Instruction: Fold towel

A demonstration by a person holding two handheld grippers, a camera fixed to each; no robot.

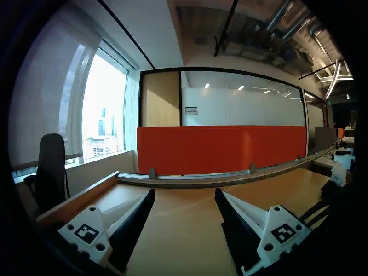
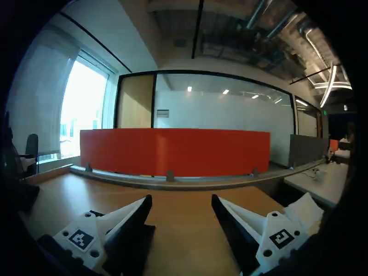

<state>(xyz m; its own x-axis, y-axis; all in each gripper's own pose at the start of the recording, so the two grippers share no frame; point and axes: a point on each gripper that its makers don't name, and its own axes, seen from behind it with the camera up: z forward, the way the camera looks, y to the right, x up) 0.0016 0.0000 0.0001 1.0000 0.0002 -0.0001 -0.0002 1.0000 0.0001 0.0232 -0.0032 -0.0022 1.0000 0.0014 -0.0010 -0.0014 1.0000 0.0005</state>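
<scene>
Finding: the left gripper (image 1: 184, 192) is released, its jaws spread wide with only bare wood between them. The right gripper (image 2: 181, 198) is likewise released and holds nothing. Both are held low and level over the tabletop (image 1: 184, 239) and face an orange divider (image 1: 221, 147) straight ahead.

Location of the towel: not confirmed. A white creased item (image 2: 306, 207) lies just right of the right gripper's right-hand finger, near the tabletop edge. It may be the towel, but the view is too partial to say.

Assessment: the fold appears not yet begun. The step in hand is judged to be finding and approaching the cloth.

Recommendation: tip both grippers downward so the cloth sits ahead of the fingers before any closing. Identify the item to the right first. If it is the towel, spread it flat on the open wood ahead, then take two neighbouring corners, one per gripper, with both fingers fully over the hem.

Risk: a pinch on a crease rather than a corner would likely give a skewed fold.
</scene>
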